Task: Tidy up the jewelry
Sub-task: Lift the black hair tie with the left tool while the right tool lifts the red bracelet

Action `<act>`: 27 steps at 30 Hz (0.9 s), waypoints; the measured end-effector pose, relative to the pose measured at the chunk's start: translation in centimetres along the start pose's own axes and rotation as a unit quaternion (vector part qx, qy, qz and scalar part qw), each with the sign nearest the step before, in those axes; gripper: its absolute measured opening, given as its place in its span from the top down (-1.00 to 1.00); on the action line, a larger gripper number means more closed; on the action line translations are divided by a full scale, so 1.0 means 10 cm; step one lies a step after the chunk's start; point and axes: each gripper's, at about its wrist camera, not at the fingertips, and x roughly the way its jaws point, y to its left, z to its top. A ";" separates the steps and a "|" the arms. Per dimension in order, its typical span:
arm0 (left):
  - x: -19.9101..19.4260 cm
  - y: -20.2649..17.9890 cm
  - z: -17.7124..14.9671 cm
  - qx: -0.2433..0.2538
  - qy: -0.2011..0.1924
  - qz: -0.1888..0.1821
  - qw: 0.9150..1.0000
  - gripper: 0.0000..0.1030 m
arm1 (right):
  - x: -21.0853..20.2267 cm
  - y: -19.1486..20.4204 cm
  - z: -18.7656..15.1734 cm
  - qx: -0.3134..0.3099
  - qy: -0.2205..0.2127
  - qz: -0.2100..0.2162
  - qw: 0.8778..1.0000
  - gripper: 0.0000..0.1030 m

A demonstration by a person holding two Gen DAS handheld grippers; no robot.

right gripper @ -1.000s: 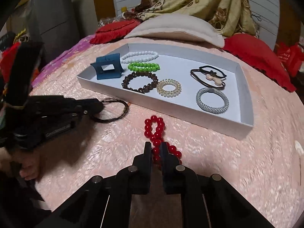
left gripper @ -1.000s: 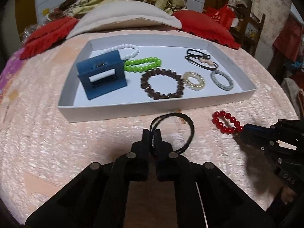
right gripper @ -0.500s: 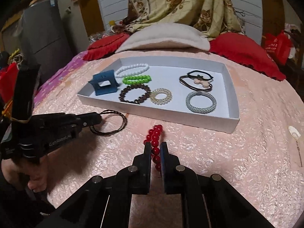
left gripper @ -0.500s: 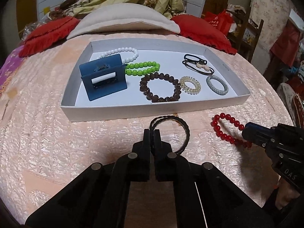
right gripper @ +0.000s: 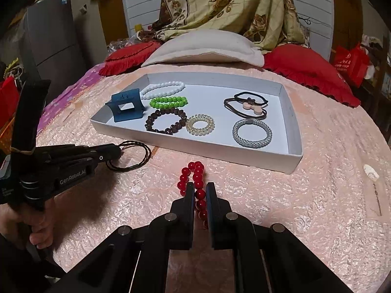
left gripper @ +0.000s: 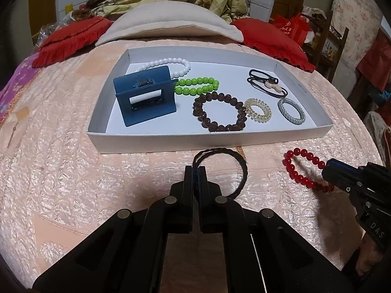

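Observation:
A white tray (left gripper: 171, 141) on the pink bedspread holds a blue hair claw (left gripper: 145, 97), white (left gripper: 171, 64), green (left gripper: 195, 85) and brown (left gripper: 220, 112) bead bracelets, a coil tie (left gripper: 257, 109), a grey tie (left gripper: 292, 111) and black ties (left gripper: 266, 84). My left gripper (left gripper: 195, 171) is shut on a black twisted hair tie (left gripper: 240, 166), held just in front of the tray; it shows in the right wrist view (right gripper: 136, 157). My right gripper (right gripper: 200, 190) is shut on a red bead bracelet (right gripper: 195, 178), which also shows in the left wrist view (left gripper: 298, 168).
Red cushions (left gripper: 70, 36) and a beige pillow (left gripper: 168, 24) lie behind the tray. A small white scrap (right gripper: 371, 172) lies on the bedspread at the right. A grey cabinet (right gripper: 53, 39) stands at the left.
Both grippers have lifted slightly and pulled back, each keeping its item. The red bracelet now hangs from the right gripper, and the tray sits a little farther off.

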 end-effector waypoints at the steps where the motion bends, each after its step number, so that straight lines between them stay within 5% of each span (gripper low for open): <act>1: 0.00 0.00 0.00 0.000 0.000 0.000 1.000 0.97 | 0.00 0.00 0.00 0.000 -0.001 -0.002 1.000 0.84; 27: -0.02 -0.04 0.01 0.008 -0.007 0.023 1.000 0.97 | -0.03 0.04 0.00 -0.011 -0.009 -0.001 1.000 0.84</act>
